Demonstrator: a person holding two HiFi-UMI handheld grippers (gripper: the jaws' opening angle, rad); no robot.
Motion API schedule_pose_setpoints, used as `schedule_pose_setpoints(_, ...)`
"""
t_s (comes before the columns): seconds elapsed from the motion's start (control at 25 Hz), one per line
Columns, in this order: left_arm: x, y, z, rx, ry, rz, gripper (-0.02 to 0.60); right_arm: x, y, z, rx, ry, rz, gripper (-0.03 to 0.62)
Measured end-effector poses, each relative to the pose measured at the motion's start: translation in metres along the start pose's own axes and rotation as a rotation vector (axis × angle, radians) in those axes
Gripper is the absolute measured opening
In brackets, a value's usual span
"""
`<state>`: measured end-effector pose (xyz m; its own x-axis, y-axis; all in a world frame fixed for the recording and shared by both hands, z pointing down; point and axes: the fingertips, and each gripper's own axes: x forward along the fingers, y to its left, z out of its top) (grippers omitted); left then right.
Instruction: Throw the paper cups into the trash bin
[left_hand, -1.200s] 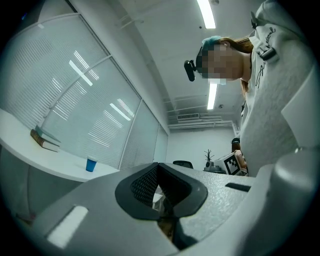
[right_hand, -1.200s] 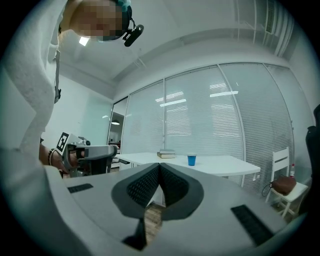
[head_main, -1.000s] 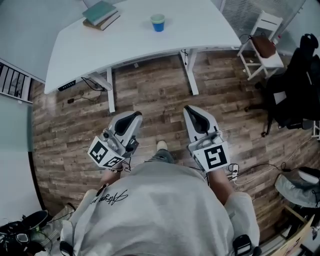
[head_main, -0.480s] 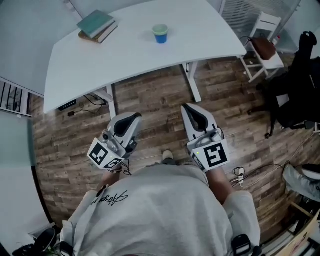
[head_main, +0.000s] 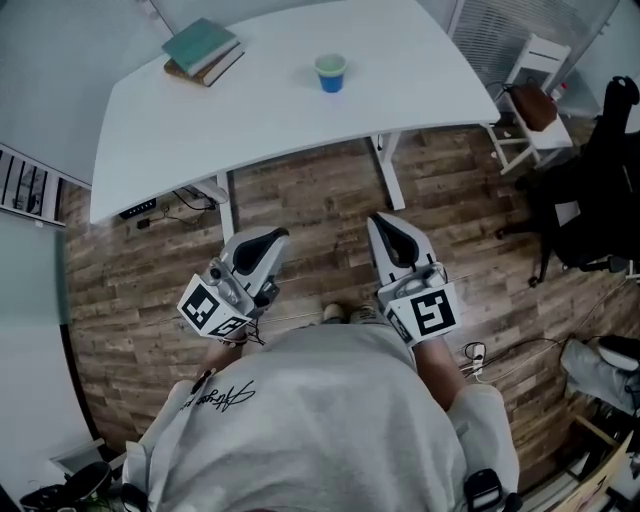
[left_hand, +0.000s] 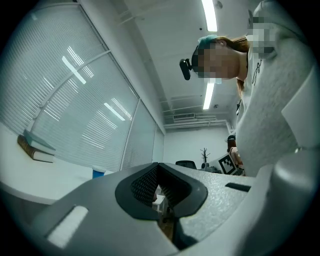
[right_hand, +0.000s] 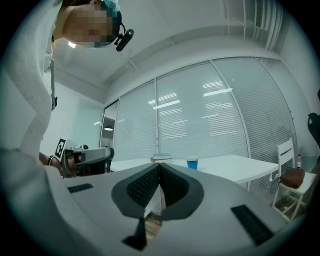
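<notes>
We hold the left gripper (head_main: 262, 243) and right gripper (head_main: 393, 232) side by side above the wooden floor (head_main: 310, 195), each with jaws pressed together, pinching nothing; the blue paper cup (head_main: 330, 73) stands upright on the white table (head_main: 270, 115), well apart from both.

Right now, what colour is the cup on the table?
The paper cup is blue, light greenish at the top; the head view shows it best.

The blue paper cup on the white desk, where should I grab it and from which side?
Probably grip the paper cup across its side wall, around mid-height, coming in level from the near edge of the desk. It stands upright, mouth up, with bare desk round it and the books well to its left. The right gripper is shut, so open it first.
</notes>
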<state>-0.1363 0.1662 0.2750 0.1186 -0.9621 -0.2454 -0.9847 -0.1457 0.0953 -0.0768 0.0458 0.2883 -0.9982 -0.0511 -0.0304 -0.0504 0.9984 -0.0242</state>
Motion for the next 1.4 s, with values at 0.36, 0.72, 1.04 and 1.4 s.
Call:
schedule_pose_setpoints(0.36,-0.016,0.006,0.006,0.027,-0.011,0.032,0.003,0.006,0.013,-0.001,-0.031,0.001,0.024,0.011)
schedule_pose_setpoints(0.72,-0.022,0.018,0.003,0.010,0.016,-0.006,0.003,0.004,0.026,-0.004,0.004,0.022,-0.004,0.011)
schedule_pose_setpoints(1.04,-0.002,0.024,-0.003,-0.009,0.003,-0.023,0.003,0.003,0.000,-0.011,-0.007,0.013,-0.033,0.011)
schedule_pose_setpoints(1.4,0.026,0.064,0.010,0.005,-0.031,0.013,0.003,0.044,-0.032,0.000,-0.025,-0.021,0.010,0.011)
